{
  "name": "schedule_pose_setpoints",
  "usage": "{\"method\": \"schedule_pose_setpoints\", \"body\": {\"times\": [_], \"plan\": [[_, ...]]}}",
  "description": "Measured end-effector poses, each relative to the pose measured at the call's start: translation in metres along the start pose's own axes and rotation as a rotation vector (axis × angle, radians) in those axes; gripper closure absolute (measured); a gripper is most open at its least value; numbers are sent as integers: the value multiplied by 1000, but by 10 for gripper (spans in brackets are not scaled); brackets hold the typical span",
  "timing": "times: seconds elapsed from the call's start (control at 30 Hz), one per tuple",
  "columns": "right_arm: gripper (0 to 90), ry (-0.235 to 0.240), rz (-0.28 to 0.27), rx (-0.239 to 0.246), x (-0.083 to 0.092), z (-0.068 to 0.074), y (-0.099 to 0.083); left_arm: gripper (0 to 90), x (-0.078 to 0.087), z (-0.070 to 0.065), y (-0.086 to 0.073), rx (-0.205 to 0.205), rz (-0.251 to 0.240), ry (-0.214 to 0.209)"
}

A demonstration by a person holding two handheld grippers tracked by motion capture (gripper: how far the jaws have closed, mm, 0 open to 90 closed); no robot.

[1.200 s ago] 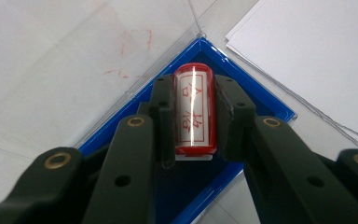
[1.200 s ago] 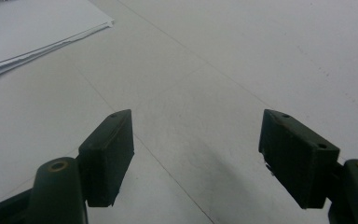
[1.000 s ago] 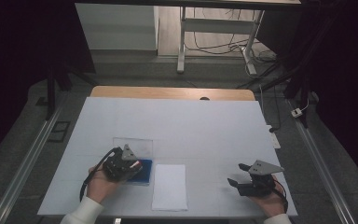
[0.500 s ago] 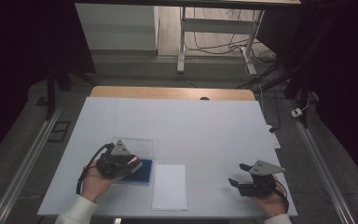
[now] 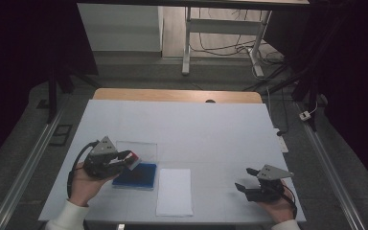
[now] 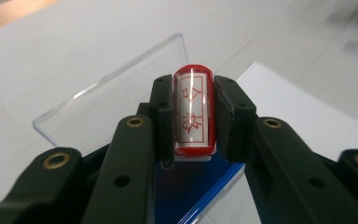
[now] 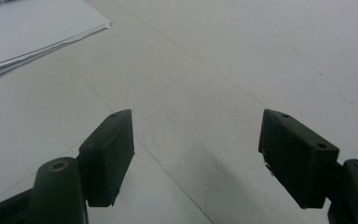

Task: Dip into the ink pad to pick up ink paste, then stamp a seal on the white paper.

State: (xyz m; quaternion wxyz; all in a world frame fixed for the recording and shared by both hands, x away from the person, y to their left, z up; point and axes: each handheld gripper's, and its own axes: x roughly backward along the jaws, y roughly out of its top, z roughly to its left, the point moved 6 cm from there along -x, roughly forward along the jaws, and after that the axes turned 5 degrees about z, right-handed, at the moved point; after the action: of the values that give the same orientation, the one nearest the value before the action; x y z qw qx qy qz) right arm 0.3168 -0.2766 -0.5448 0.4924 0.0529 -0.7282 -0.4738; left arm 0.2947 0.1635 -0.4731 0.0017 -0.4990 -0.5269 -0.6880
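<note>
A big flat table (image 5: 211, 129) is covered with a smooth white sheet, and a strip of light wood shows along its far edge. Near the front of the table lies a stack of white paper (image 5: 174, 191), shaped like a tall rectangle, with its thin edges showing in the right gripper view (image 7: 37, 28). Just to the left of the paper sits a flat blue pad (image 5: 136, 176) in a clear plastic case, and the see-through lid (image 6: 121, 88) of the case lies open on the table behind it, shiny and square-cornered. The left gripper (image 5: 127, 158) is held above the blue pad by a hand in a white sleeve. Its two black jaws are closed tight on a small red stamp (image 6: 194, 112). The stamp is round like a little tube, and its flat end has a white face with red writing that looks like Chinese signs, too hard to read. The right gripper (image 5: 247, 179) is far off on the right side of the table, low over the bare white sheet. Its black jaws are spread wide apart with nothing between them.
</note>
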Motion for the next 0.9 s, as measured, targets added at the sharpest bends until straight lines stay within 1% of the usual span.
{"method": "schedule_pose_setpoints", "body": {"times": [0.13,0.23,0.4,0.47,0.5,0.53,0.6,0.9], "plan": [[264,-1,-2,-3,-1,0,0,705,10,-2,5,4,-43,-8],[264,1,3,-1,-1,0,0,705,16,-4,8,-2,-67,-13],[264,3,-2,0,0,0,0,705,18,-8,11,-9,-87,-28],[264,3,-2,0,0,0,0,705,19,-11,13,0,-108,-70],[264,2,-2,1,0,0,0,705,19,-13,14,5,-126,-97],[265,-1,-5,0,0,0,0,704,20,-14,15,2,-135,-107],[265,-4,-5,0,0,0,0,705,20,-17,17,-9,-136,-99],[266,-4,-9,-3,0,0,1,705,15,-25,19,-28,-121,-105]]}}
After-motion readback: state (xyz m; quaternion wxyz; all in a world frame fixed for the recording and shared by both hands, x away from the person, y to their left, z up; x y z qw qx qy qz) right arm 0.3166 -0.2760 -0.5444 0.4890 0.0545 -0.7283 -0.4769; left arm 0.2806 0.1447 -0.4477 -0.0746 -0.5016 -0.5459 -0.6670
